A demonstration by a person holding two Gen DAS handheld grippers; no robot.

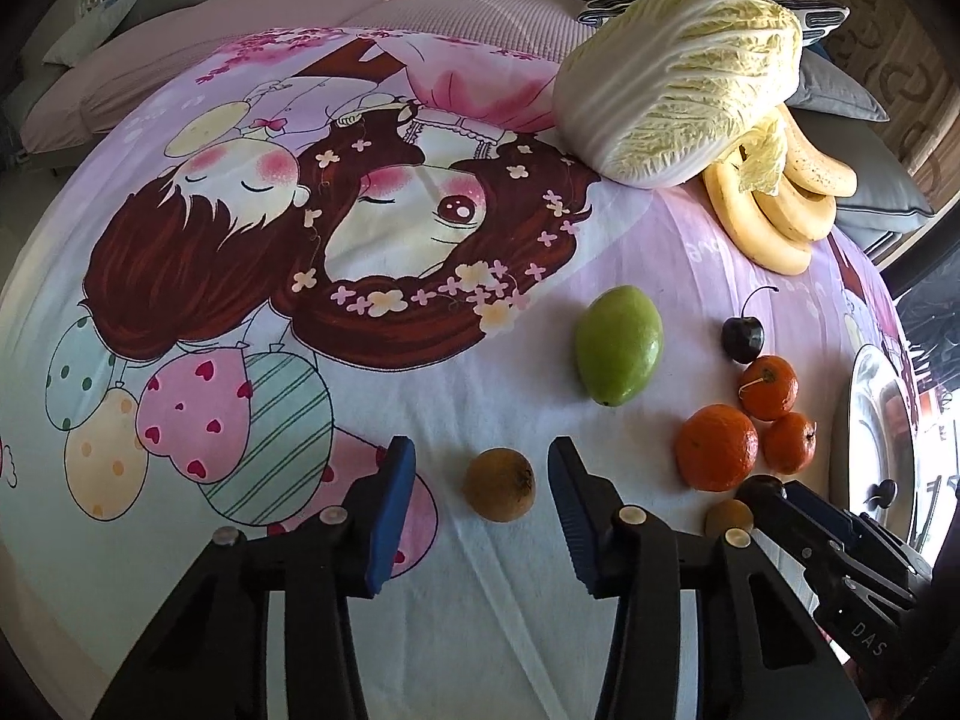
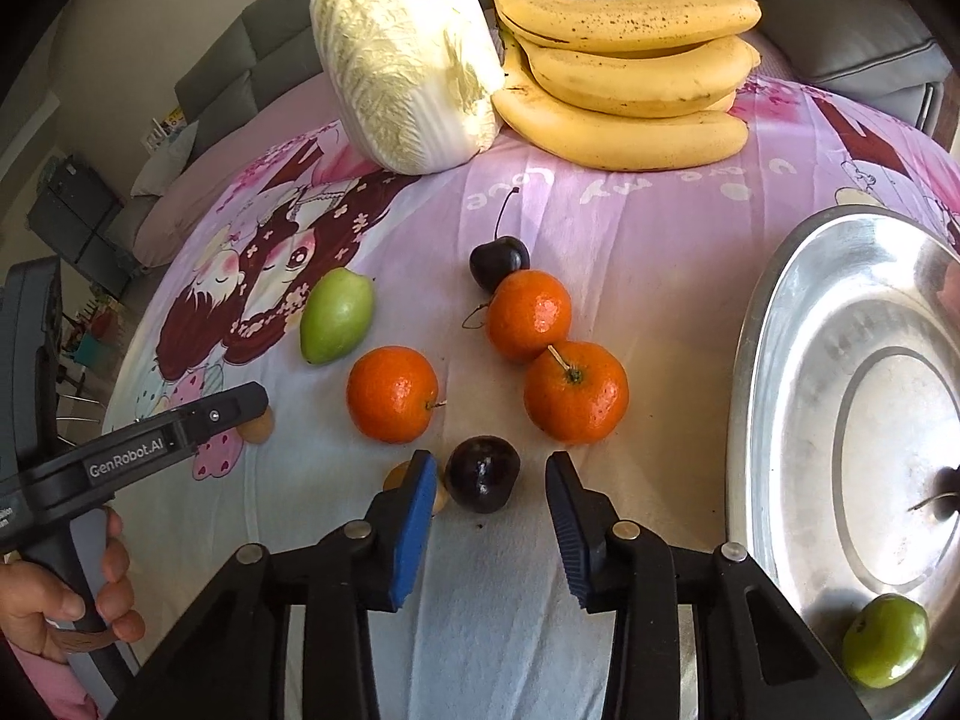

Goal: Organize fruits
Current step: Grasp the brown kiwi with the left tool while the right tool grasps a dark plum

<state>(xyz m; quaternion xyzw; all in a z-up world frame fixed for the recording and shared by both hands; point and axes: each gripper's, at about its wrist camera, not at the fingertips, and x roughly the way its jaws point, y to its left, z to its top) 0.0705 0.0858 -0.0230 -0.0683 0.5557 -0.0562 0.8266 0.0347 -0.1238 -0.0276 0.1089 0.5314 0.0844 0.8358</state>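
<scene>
You are at the picking stage: most fruit lies loose on the bed point(image 1: 510, 630), and the steel tray point(image 2: 780, 312) already holds a green fruit point(image 2: 885, 639) and what looks like a dark stemmed one near its right edge.

Your right hand-held gripper point(image 2: 491, 495) is released, jaws spread, with the dark plum point(image 2: 483, 482) sitting between them, just this side of the three oranges point(image 2: 393, 394). To take it, close gently so the skin is not bruised, lift clear of the oranges, then carry it right to the tray.

Your left hand-held gripper point(image 1: 482, 483) is also released, jaws wide, framing a small brown fruit point(image 1: 501, 484) left of the oranges. Both tools point forward and low over the bed, angled down toward their fruit.

Beyond the oranges lie a cherry point(image 2: 499, 261), a green pear-like fruit point(image 2: 336, 316), bananas point(image 2: 624, 78) and a cabbage point(image 2: 408, 54).
</scene>
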